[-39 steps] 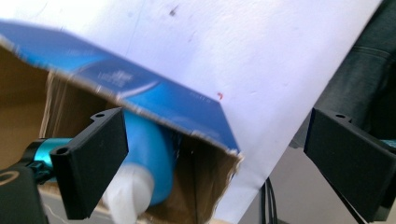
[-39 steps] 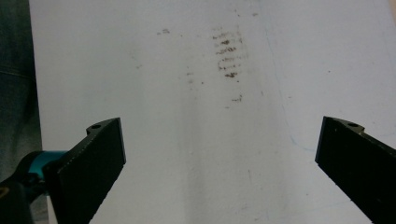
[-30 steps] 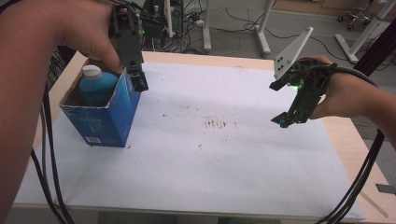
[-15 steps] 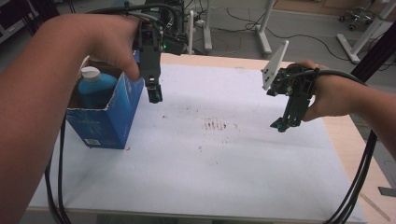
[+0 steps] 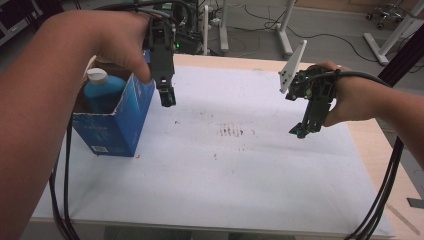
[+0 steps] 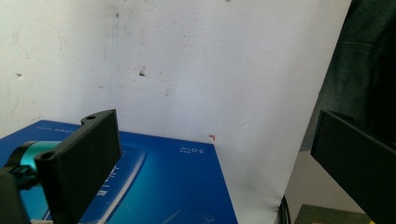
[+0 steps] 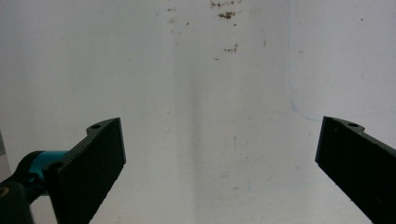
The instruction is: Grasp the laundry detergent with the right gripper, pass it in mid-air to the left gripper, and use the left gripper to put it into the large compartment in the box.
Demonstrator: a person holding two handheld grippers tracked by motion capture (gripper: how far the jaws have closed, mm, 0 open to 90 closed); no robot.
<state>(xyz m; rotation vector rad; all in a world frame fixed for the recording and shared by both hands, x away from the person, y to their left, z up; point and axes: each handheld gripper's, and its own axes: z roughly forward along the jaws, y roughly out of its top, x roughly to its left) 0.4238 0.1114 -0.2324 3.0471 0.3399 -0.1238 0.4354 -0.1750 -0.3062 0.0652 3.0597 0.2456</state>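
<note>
My left forearm crosses the near-left of the high view, the hand arched over the left gripper [image 5: 168, 97], which points straight down. Its jaws hang just past the right edge of the blue box [image 5: 116, 120], close to the torn open top and slightly above the white sheet [image 5: 225, 175]. In the left gripper view the jaws stand spread wide with nothing between them [image 6: 212, 154]; the box's blue face [image 6: 177, 186] fills the lower part under the near jaw, and the bare sheet lies beyond it.

The box stands upright at the left side of the sheet, near the far-left corner of the table [image 5: 370, 150]. A blue bottle [image 5: 102, 92] with a white cap [image 5: 97, 76] stands inside it, the cap rising about level with the rim. The left gripper is beside the box, not over the bottle, and I cannot tell whether it touches the cardboard.

My right hand [image 5: 350, 97] comes in from the right edge, wrist bent, holding the right gripper [image 5: 300, 131] tilted down and a little leftward, well apart from the box. Its grey plate [image 5: 292, 67] sticks up toward the far side. In the right gripper view the jaws are also spread wide [image 7: 219, 158], empty, over the stained sheet with a patch of dark specks [image 7: 226, 15] farther off.
</note>
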